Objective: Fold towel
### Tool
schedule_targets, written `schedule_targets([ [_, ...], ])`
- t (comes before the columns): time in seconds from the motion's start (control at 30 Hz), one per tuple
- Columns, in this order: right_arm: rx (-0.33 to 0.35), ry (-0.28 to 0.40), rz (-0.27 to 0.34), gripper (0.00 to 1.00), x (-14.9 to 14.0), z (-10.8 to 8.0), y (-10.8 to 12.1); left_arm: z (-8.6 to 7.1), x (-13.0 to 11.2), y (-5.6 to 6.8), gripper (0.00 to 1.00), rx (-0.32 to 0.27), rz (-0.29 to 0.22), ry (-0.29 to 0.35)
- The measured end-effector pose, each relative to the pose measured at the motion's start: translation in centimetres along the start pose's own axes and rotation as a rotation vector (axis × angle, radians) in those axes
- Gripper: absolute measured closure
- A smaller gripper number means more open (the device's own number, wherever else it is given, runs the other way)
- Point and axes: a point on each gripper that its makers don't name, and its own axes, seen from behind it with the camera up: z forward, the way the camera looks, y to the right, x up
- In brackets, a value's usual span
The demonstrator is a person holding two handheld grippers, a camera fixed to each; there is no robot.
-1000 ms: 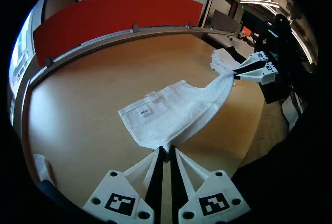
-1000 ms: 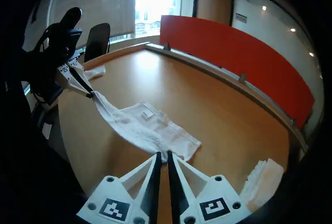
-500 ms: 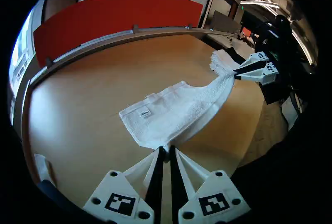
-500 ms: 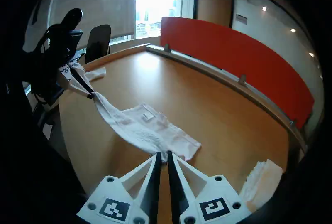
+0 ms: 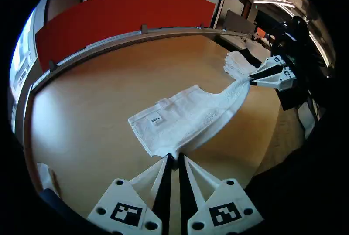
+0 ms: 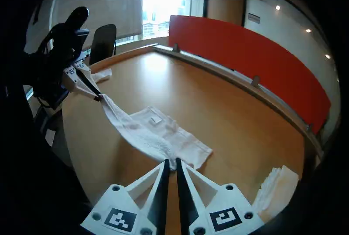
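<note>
A white towel (image 5: 187, 117) lies on the wooden table (image 5: 96, 104), partly lifted along its near edge. In the left gripper view my left gripper (image 5: 173, 156) is shut on one near corner of it. Far right in that view, my right gripper (image 5: 250, 78) pinches the opposite corner, held above the table. In the right gripper view the towel (image 6: 152, 132) stretches from my right gripper (image 6: 171, 161), shut on its corner, up to my left gripper (image 6: 98, 97) at the left. A small label (image 6: 155, 120) shows on the flat part.
A stack of folded towels (image 5: 237, 63) (image 6: 275, 187) sits near the table's edge. A red partition (image 5: 122, 15) (image 6: 248, 56) runs along the far side. Another white cloth (image 6: 100, 76) lies behind the left gripper. A dark chair (image 6: 102, 41) stands by the window.
Both grippers have drawn slightly apart, pulling the held edge of the towel tauter and a little higher. The flat part has slid slightly on the table.
</note>
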Motion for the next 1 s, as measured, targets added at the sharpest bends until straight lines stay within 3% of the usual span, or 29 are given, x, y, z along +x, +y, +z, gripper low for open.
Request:
schedule_targets([
  [0.43, -0.003, -0.033, -0.002, 0.89, -0.7, 3.2, 1.9, 3.4, 0.6, -2.6, 0.89, 0.031, 0.004, -0.024],
  [1.0, 0.007, -0.121, 0.009, 0.89, -3.4, 7.5, 4.5, 8.4, 0.4, -4.6, 0.89, 0.042, 0.02, -0.08],
])
